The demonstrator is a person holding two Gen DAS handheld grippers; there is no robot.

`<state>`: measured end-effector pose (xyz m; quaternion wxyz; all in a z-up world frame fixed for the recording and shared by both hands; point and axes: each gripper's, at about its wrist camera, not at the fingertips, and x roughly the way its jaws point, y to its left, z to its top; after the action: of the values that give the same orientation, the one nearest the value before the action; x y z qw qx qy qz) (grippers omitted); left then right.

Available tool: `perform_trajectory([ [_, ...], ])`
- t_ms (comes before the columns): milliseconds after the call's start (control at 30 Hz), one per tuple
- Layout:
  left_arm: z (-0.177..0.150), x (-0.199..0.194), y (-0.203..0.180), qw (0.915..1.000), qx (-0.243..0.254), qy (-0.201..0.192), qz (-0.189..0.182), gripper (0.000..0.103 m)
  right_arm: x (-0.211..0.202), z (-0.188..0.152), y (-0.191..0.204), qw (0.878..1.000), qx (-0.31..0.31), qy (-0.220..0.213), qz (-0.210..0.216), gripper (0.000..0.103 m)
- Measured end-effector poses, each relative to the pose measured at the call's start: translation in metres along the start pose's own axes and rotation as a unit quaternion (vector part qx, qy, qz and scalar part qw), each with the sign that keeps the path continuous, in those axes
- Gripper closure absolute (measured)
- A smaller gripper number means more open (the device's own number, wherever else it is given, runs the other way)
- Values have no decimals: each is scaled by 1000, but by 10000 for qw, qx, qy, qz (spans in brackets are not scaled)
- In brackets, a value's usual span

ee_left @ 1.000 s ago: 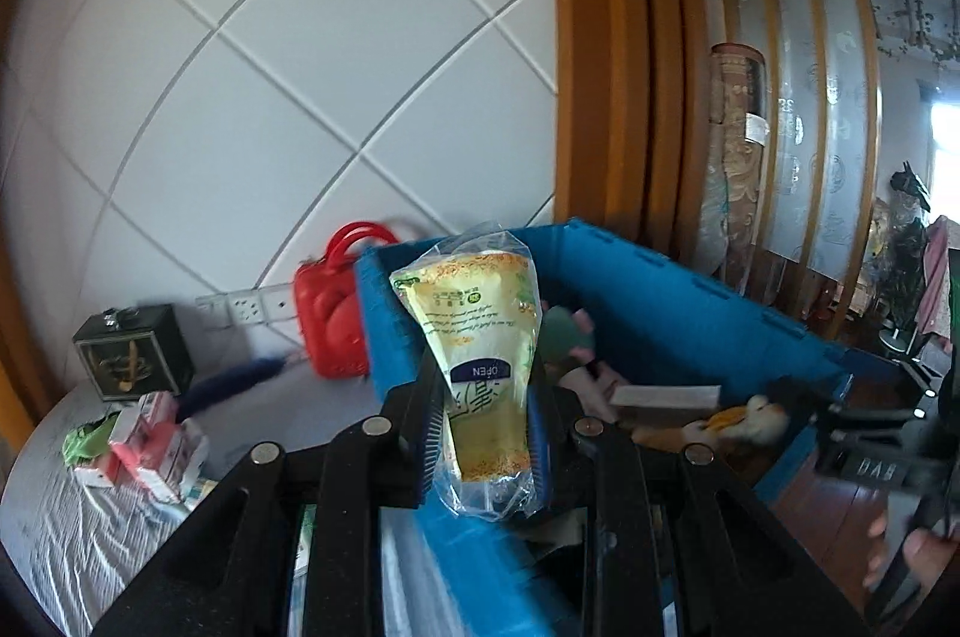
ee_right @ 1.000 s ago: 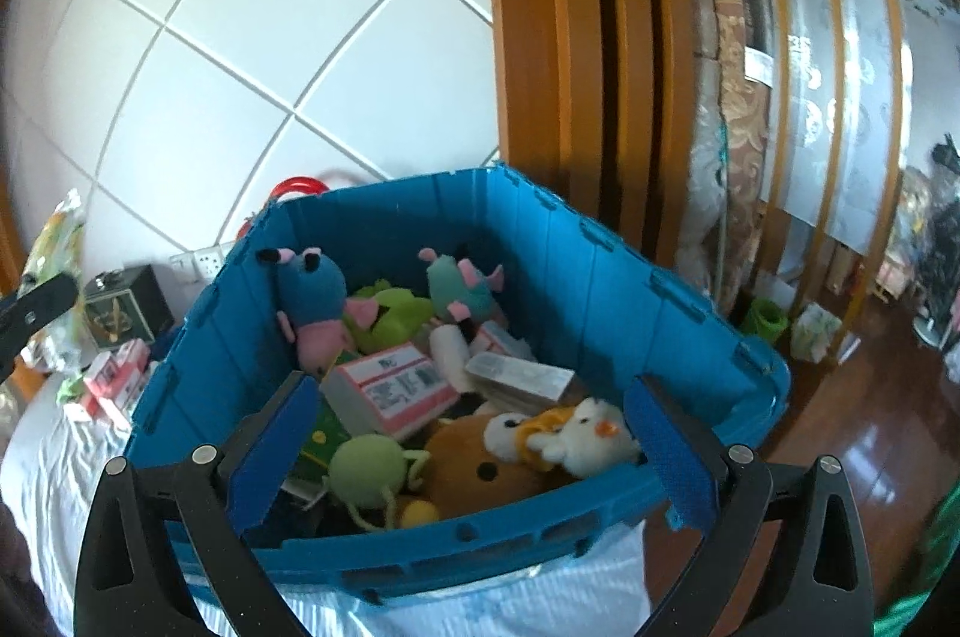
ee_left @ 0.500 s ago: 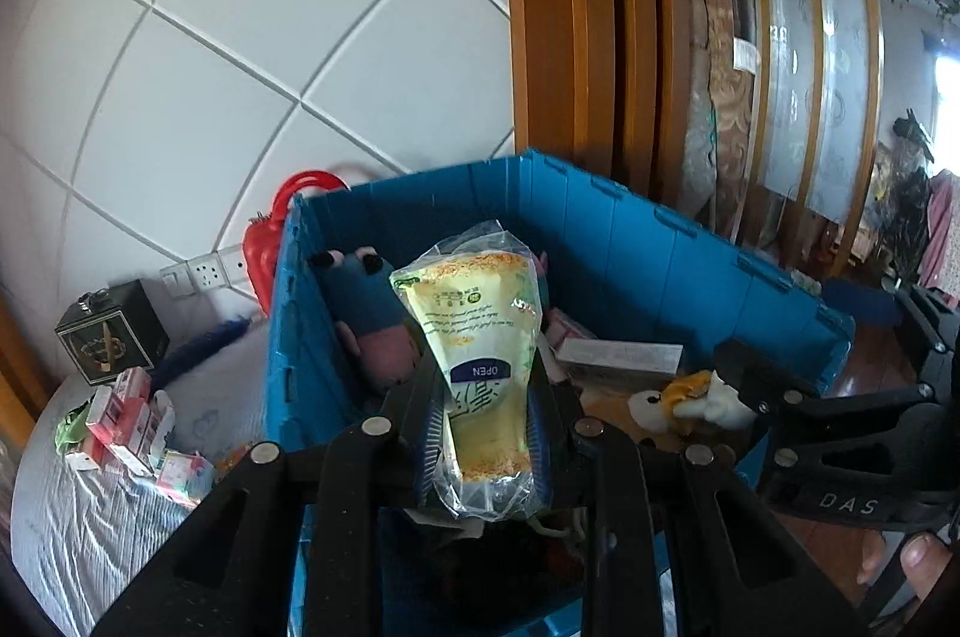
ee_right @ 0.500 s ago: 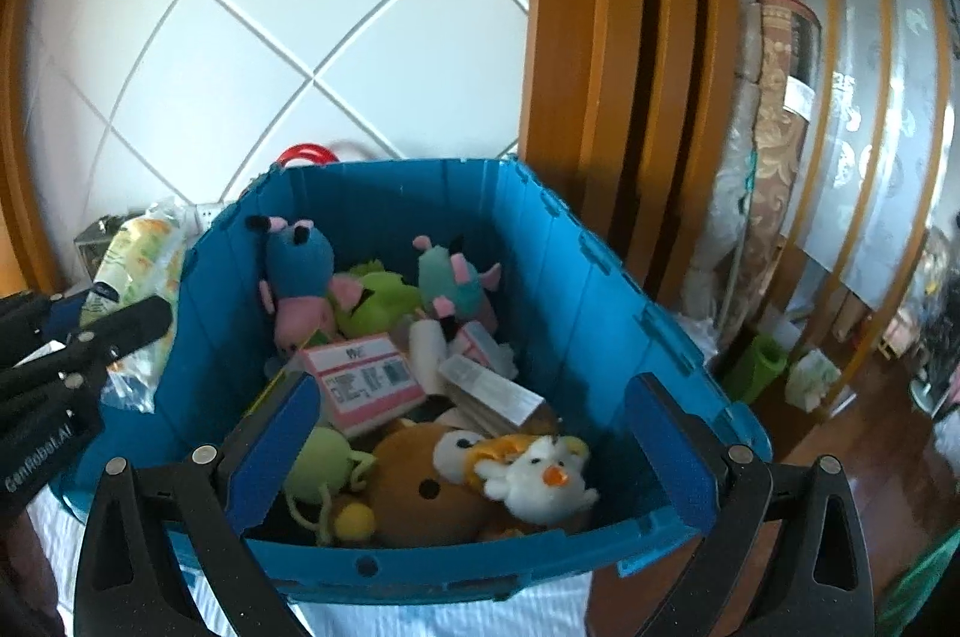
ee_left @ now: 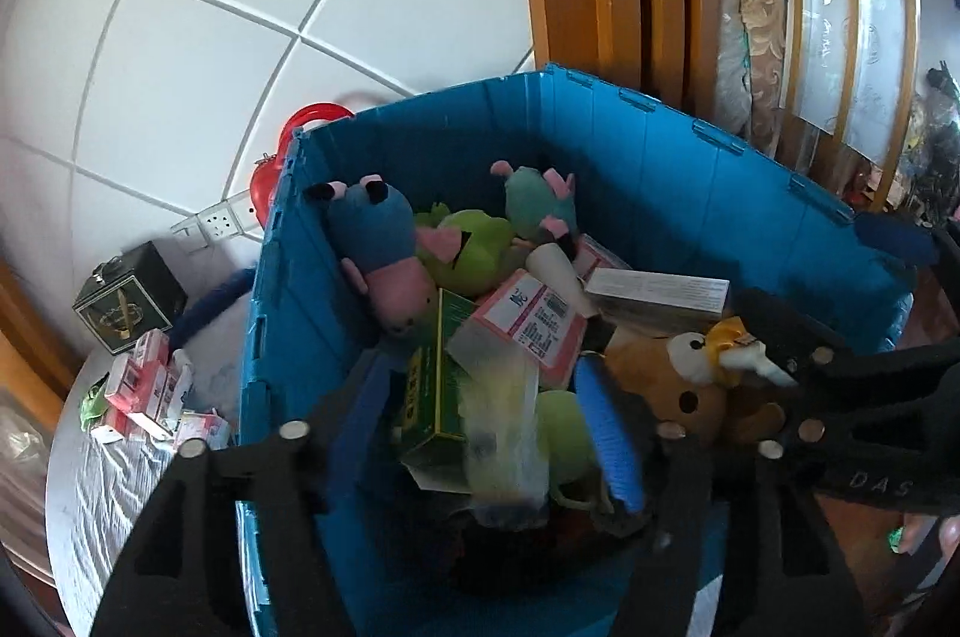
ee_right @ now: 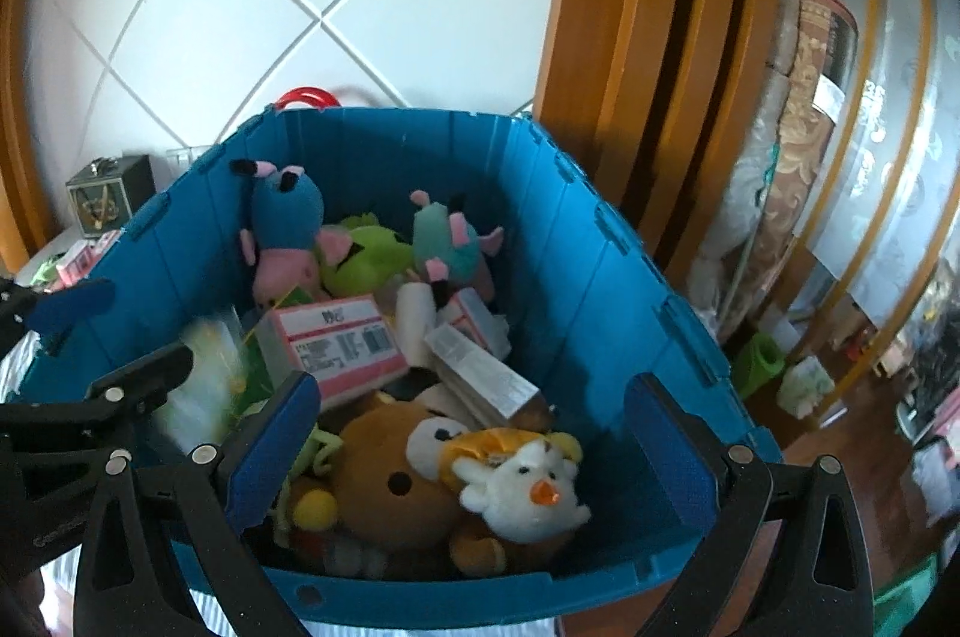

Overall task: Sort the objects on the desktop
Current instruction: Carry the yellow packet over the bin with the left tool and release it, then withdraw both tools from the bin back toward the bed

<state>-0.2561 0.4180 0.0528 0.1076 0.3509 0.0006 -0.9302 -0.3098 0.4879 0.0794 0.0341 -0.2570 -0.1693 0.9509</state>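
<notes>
A blue plastic crate (ee_left: 660, 108) (ee_right: 390, 114) holds plush toys and cartons, among them a blue and pink plush (ee_left: 384, 247) and a white duck plush (ee_right: 528, 487). My left gripper (ee_left: 486, 415) hangs over the crate's near left part, its jaws opening. A clear pouch with yellow contents (ee_left: 504, 433) (ee_right: 204, 379) is blurred between the pads, which stand apart from it, and it is dropping onto the pile. My right gripper (ee_right: 471, 433) is open and empty above the near rim, to the right of the left one.
On the cloth-covered table left of the crate lie pink and white cartons (ee_left: 144, 391) and a dark box (ee_left: 129, 298). A red case (ee_left: 300, 126) stands behind the crate by the tiled wall. A wooden door frame (ee_right: 630, 36) rises at the right.
The left gripper moved over the crate and tipped down, then its jaws spread and let go of the pouch, which is falling in. The right gripper shifted a little closer to the crate.
</notes>
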Motion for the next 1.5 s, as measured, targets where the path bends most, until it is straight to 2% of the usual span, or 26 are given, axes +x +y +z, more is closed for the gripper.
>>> perform_trajectory([
  [67,0,-1,1,10000,-33,6,-76,36,1,0,-1,10000,33,12,-21,0],
  [133,0,-4,2,10000,-19,-52,-28,24,1,0,-2,10000,61,17,-45,0],
  [200,0,-9,4,9999,-2,-150,42,20,0,1,-2,9999,61,13,-83,0],
  [333,-4,-21,13,9995,29,-307,102,19,-4,0,2,9999,11,35,-141,0],
  [500,-9,-44,44,9974,-242,-638,231,19,-11,1,14,9998,-13,35,-194,0],
  [667,-21,-73,93,9900,-672,-1126,530,19,-37,11,39,9992,123,-354,146,0],
  [767,-29,-83,130,9859,-1011,-1205,580,19,-53,20,60,9972,197,-617,382,0],
  [933,-51,-89,192,9798,-1268,-1220,947,19,-69,37,122,9942,-42,-848,658,0],
  [1100,-83,-93,262,9794,-1349,-1172,942,19,-90,51,189,9860,-66,-1159,1195,0],
  [1233,-106,-93,328,9745,-1610,-1071,1136,19,-97,61,241,9795,-26,-1213,1610,0],
  [1367,-133,-78,394,9699,-1854,-784,1373,19,-87,65,300,9783,-157,-1062,1772,0],
  [1500,-159,-49,443,9684,-2017,-325,1430,19,-47,58,346,9822,-165,-501,1801,0],
])
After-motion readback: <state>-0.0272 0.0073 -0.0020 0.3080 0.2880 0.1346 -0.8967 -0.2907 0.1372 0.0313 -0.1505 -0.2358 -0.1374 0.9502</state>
